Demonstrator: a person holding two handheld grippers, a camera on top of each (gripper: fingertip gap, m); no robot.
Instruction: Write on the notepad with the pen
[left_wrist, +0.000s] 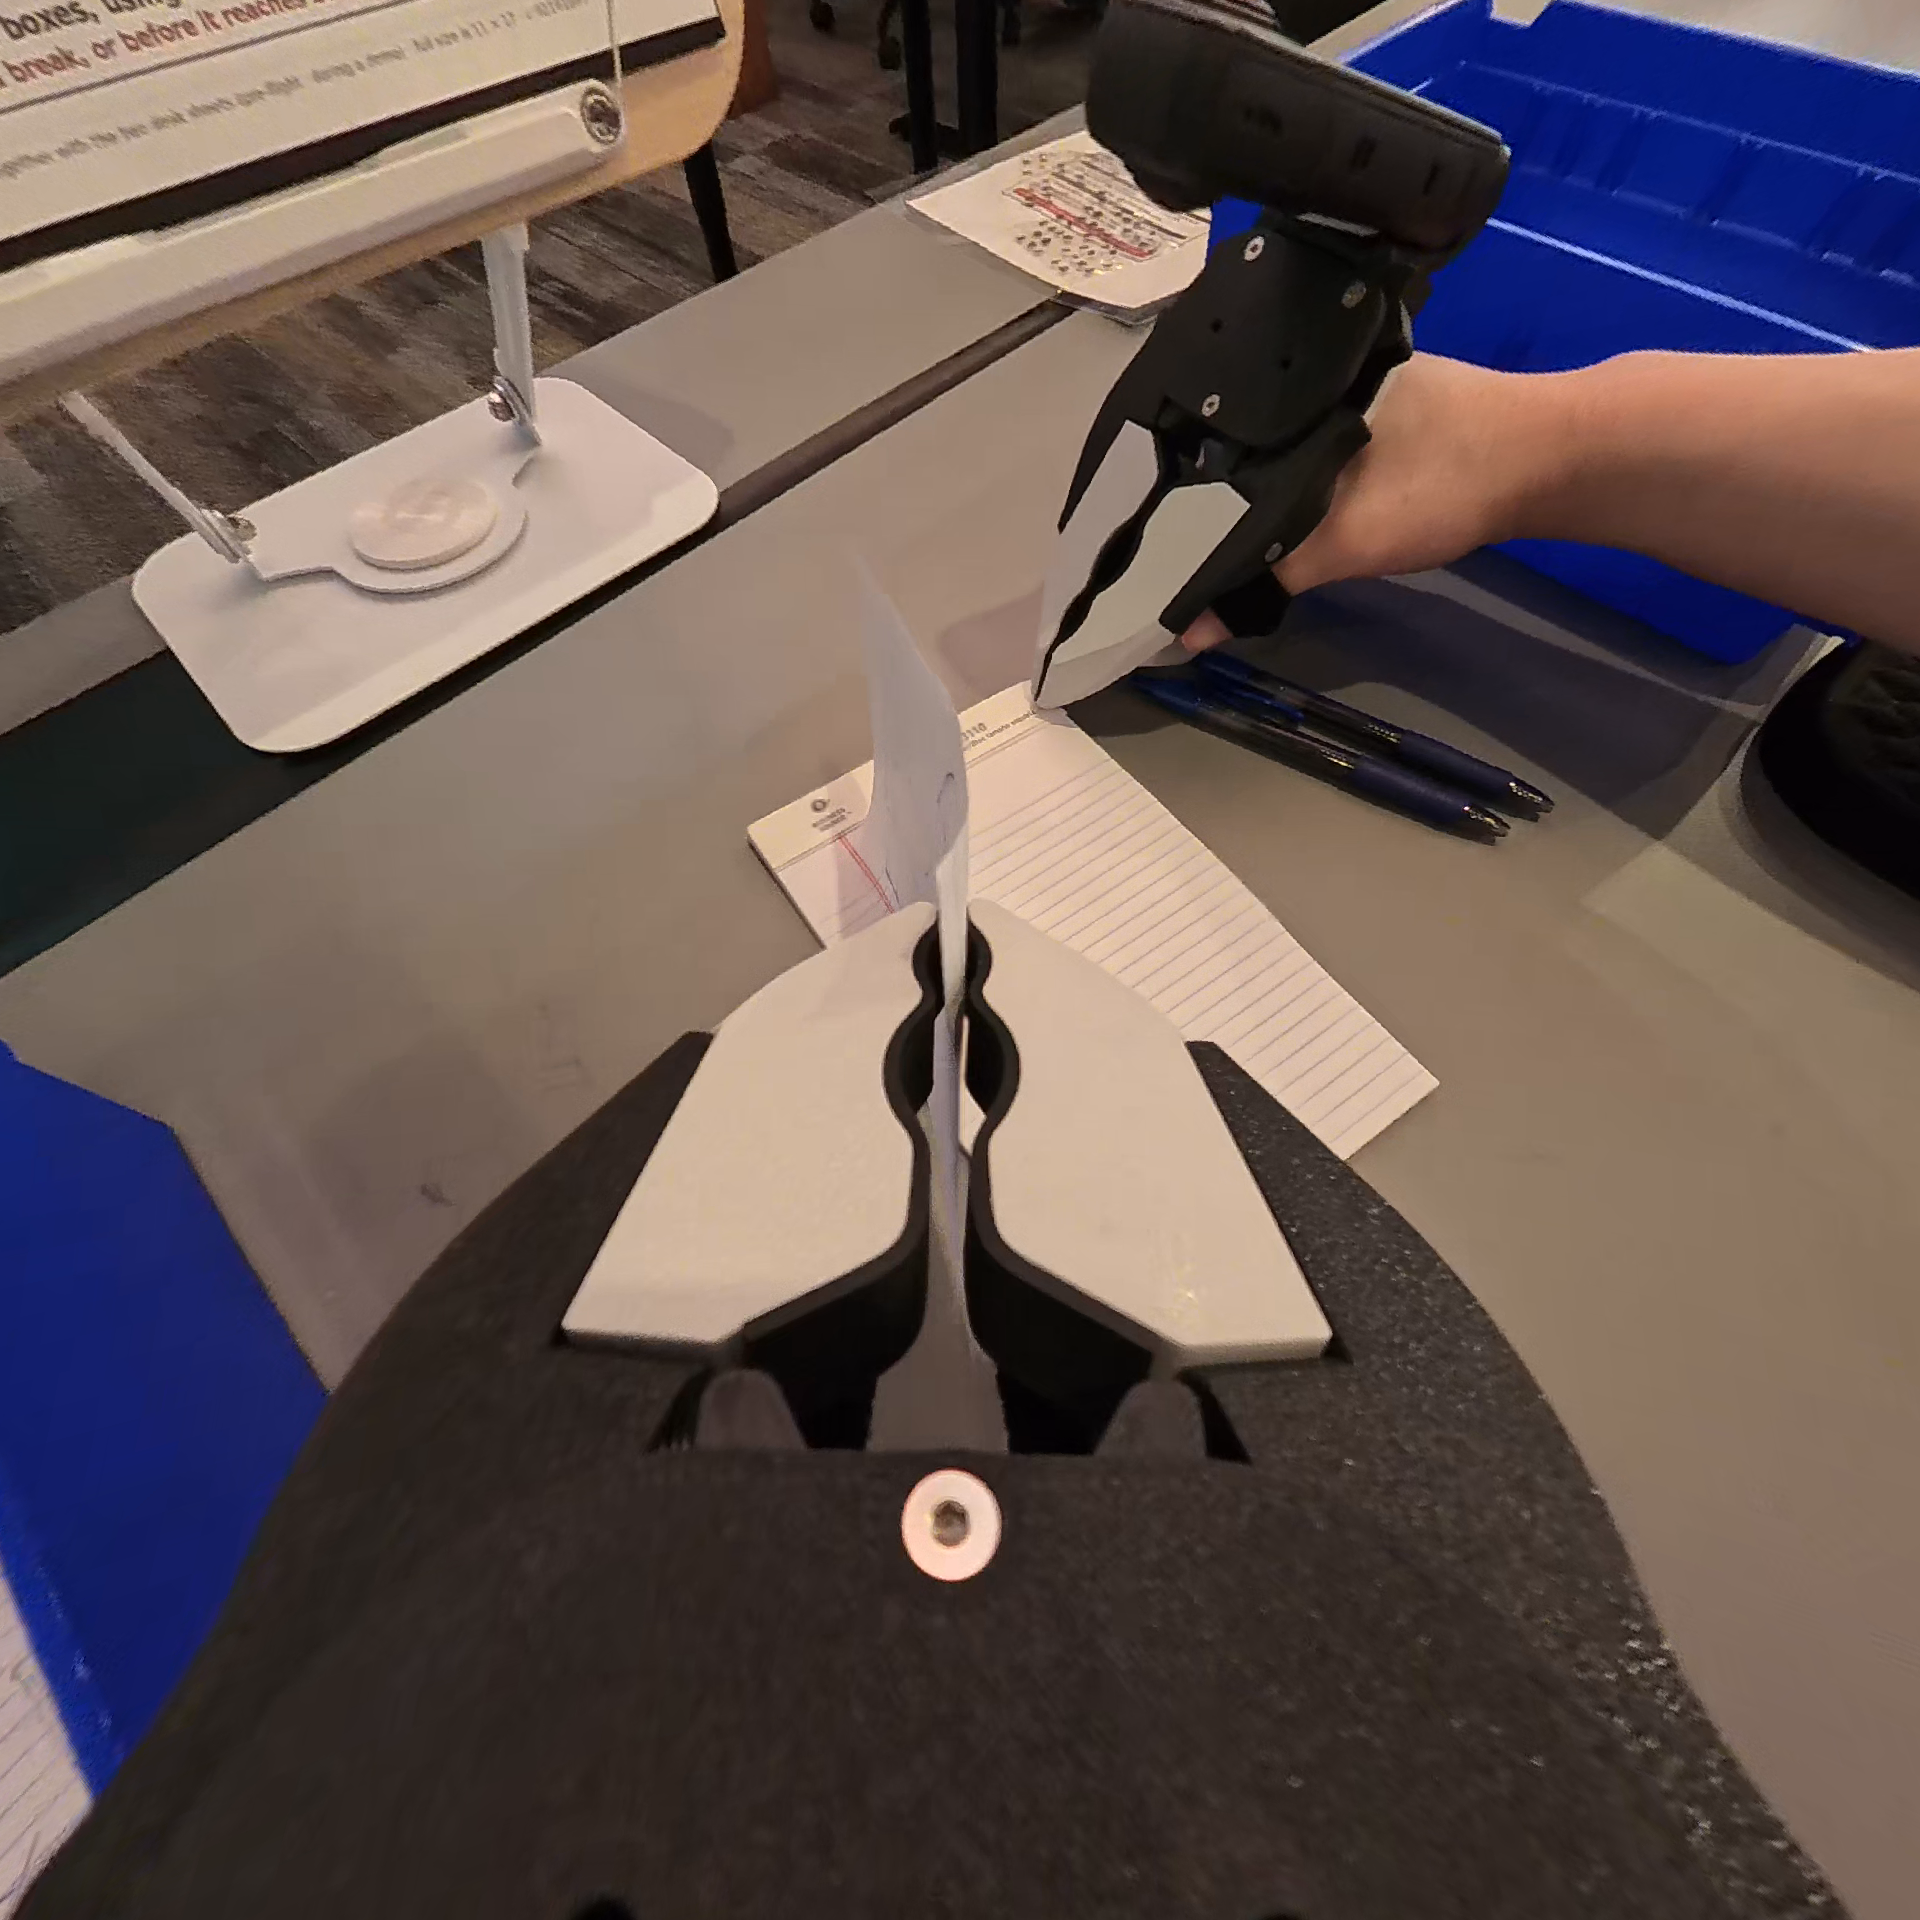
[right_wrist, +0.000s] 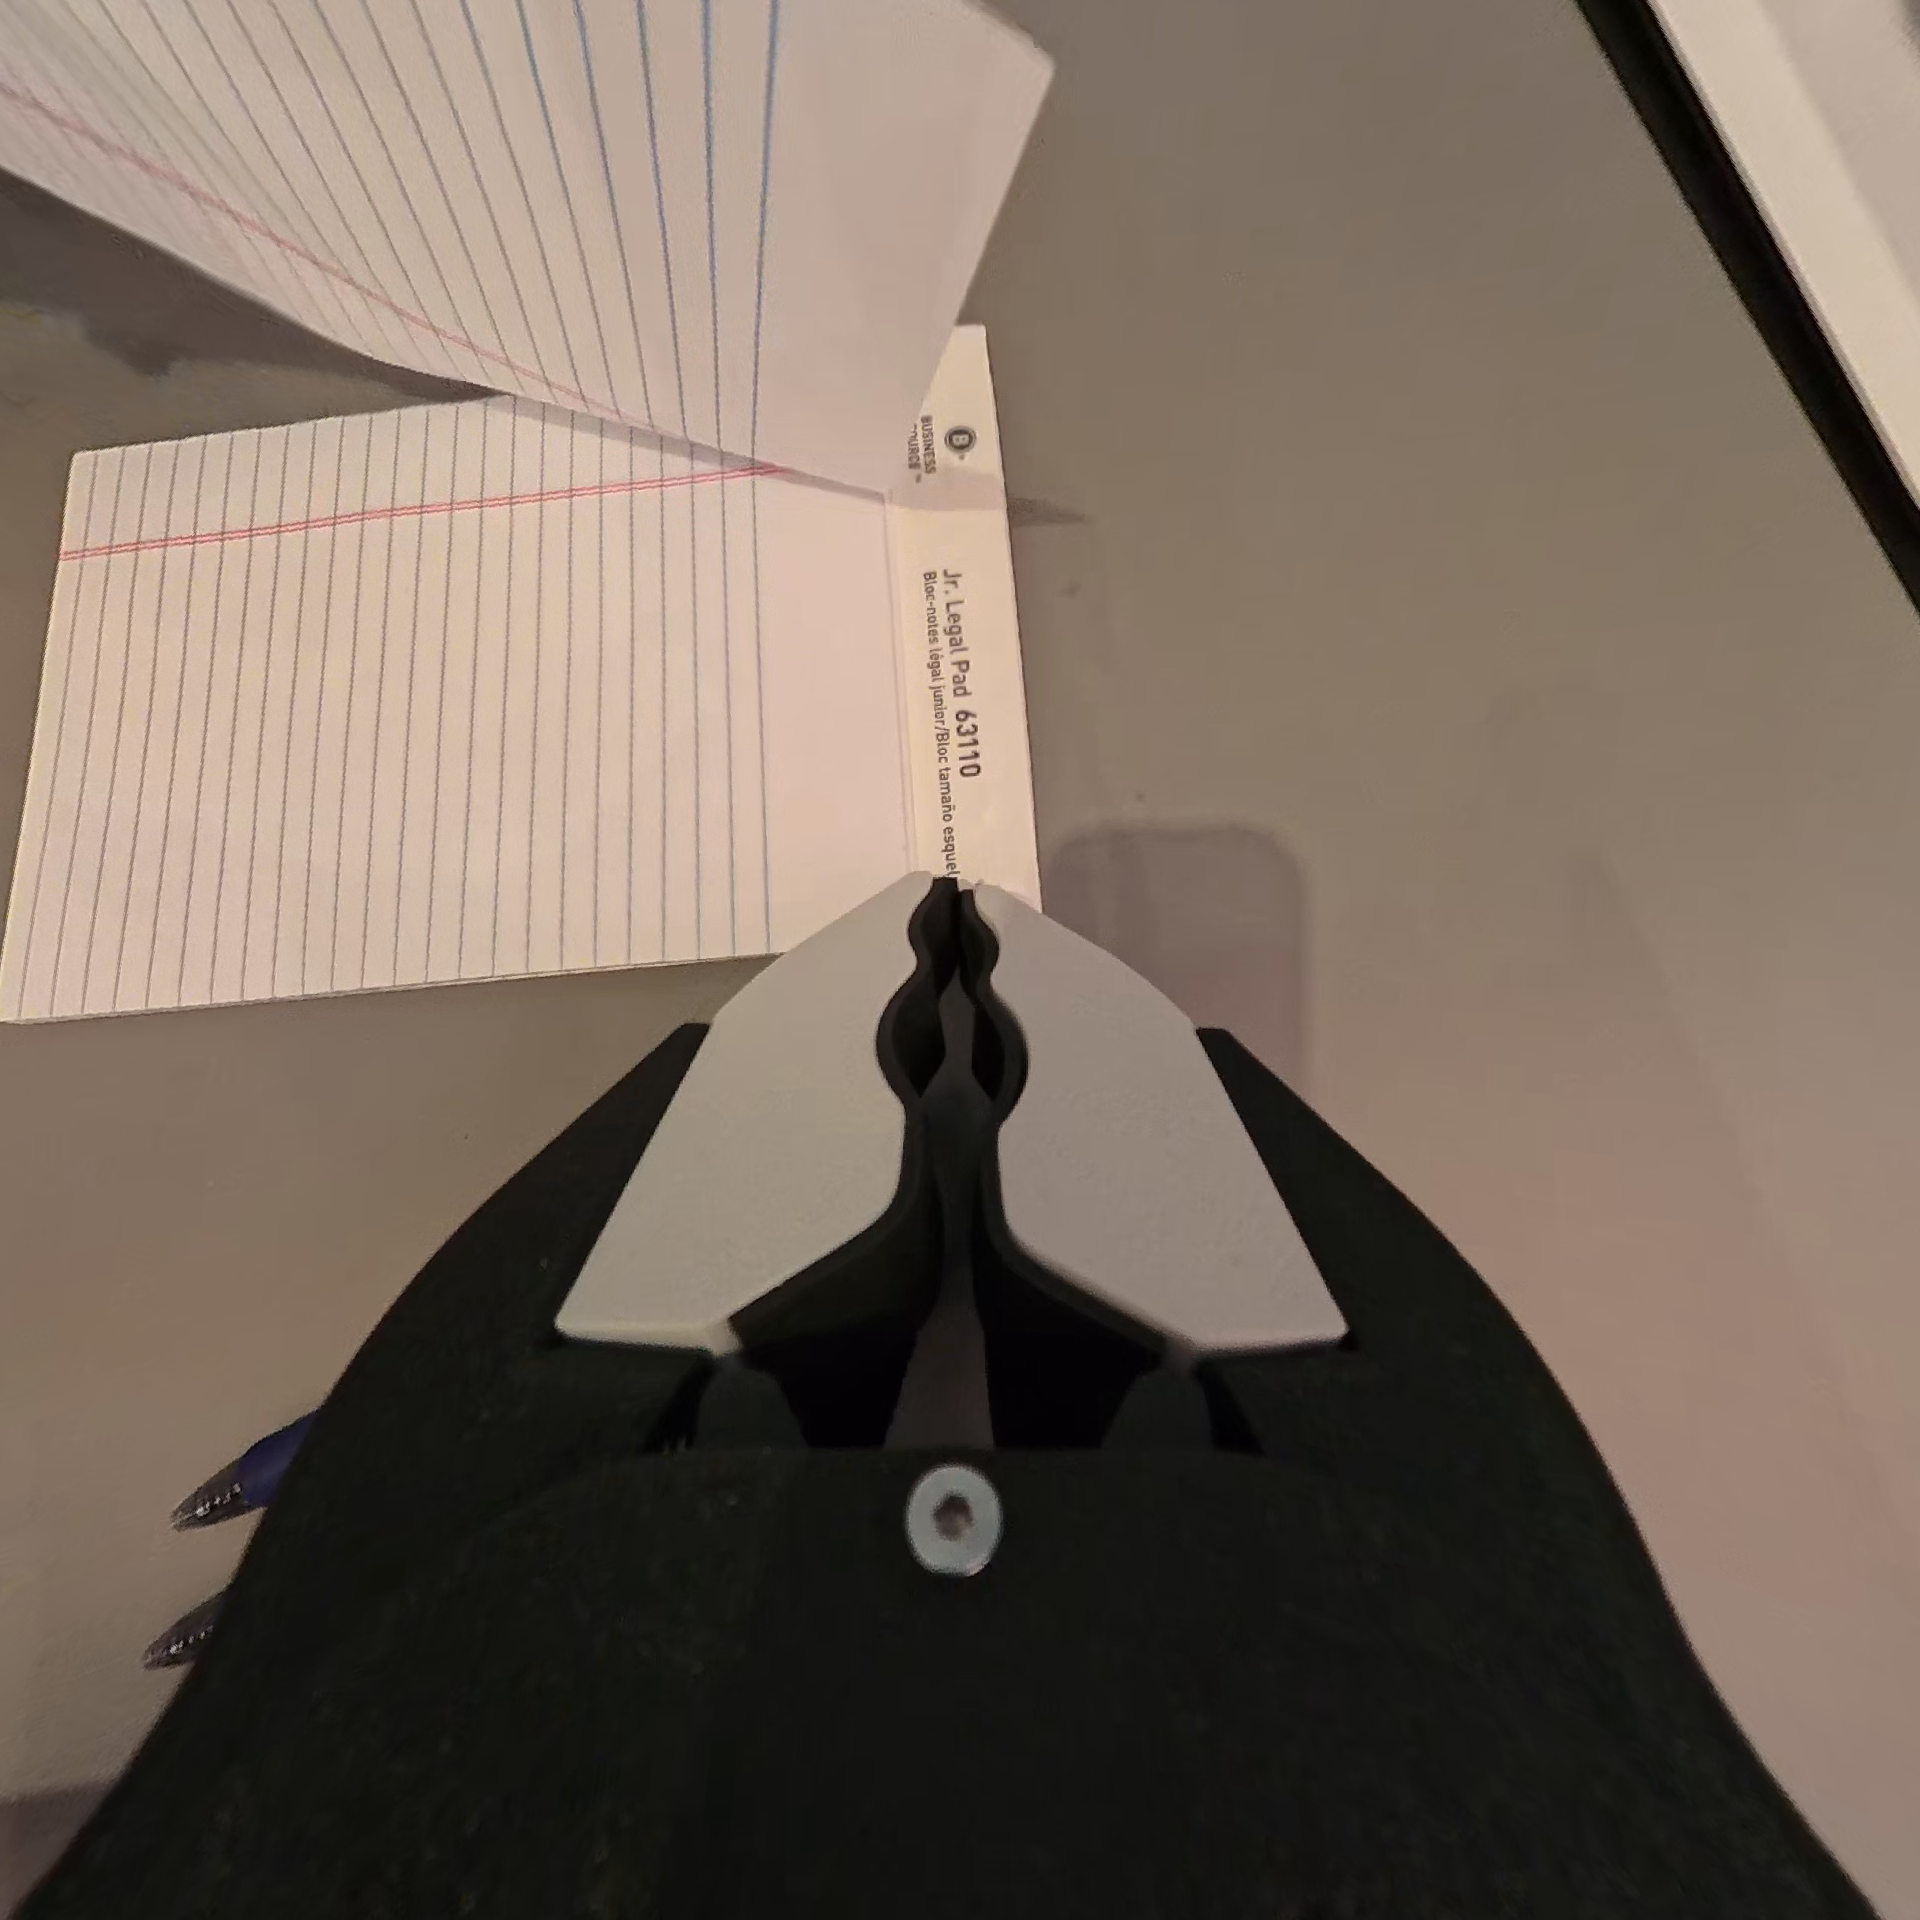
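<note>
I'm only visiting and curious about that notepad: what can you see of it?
The notepad is a white lined pad with blue rules, a red margin line and a printed cream binding strip. It lies flat on the grey table. Its top sheet is lifted, pinched in the left gripper. The shut right gripper presses the binding strip's corner. Two blue pens lie beside it.

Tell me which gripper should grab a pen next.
Right. The right gripper is shut and empty, pressing the notepad corner beside the pens. The left gripper is shut on a lifted sheet.
</note>
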